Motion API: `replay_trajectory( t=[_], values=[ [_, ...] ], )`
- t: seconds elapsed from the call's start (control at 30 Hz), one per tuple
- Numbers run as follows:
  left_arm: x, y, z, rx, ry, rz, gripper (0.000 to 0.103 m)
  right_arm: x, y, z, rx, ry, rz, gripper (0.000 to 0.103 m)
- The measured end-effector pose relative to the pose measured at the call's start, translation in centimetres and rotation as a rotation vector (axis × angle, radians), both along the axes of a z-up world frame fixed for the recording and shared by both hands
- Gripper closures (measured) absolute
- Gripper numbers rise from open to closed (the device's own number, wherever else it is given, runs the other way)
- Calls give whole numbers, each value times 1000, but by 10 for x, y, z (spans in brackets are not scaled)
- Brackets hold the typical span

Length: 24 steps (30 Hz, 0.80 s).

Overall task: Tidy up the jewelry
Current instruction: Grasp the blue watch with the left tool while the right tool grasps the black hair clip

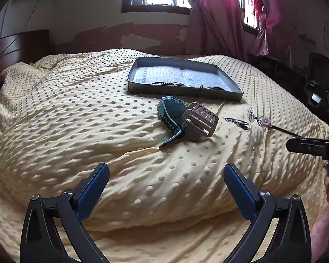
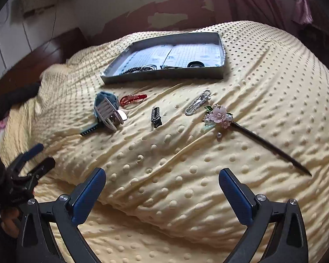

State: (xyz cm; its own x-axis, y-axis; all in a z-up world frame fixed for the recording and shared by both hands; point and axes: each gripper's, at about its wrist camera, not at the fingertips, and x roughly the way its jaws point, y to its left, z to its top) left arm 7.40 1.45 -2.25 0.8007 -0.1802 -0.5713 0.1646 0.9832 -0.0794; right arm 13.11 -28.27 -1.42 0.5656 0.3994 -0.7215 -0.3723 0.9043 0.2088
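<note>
Jewelry on yellow blanket, tray beyond.
Left gripper and right gripper: jaws spread wide, empty; flower hairpin loose.

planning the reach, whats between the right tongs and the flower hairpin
Only bare yellow blanket, seen in the right wrist view; the open right tongs have a clear path to the flower hairpin.

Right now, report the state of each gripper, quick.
Left gripper: jaws wide open, holding nothing, above the yellow blanket.
Right gripper: jaws wide open, holding nothing, above the same blanket.
</note>
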Motion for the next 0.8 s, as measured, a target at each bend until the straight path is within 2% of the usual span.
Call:
replay_trajectory(
  t=[0.17,0.33,0.53,0.63,0.8],
  values=[
    [20,2,-5,-21,22,-11,2,20,15,-5,-39,-10,83,0],
    [41,2,-6,16,4,-18,2,42,30,-7,-69,-55,122,17],
    [69,7,-16,-19,46,-48,7,67,39,-15,-66,-60,140,32],
    [82,6,-16,0,31,-62,7,73,42,-20,-75,-59,146,37],
    [110,17,-20,-78,63,-47,19,79,44,-21,-77,-79,147,46]
  ],
)
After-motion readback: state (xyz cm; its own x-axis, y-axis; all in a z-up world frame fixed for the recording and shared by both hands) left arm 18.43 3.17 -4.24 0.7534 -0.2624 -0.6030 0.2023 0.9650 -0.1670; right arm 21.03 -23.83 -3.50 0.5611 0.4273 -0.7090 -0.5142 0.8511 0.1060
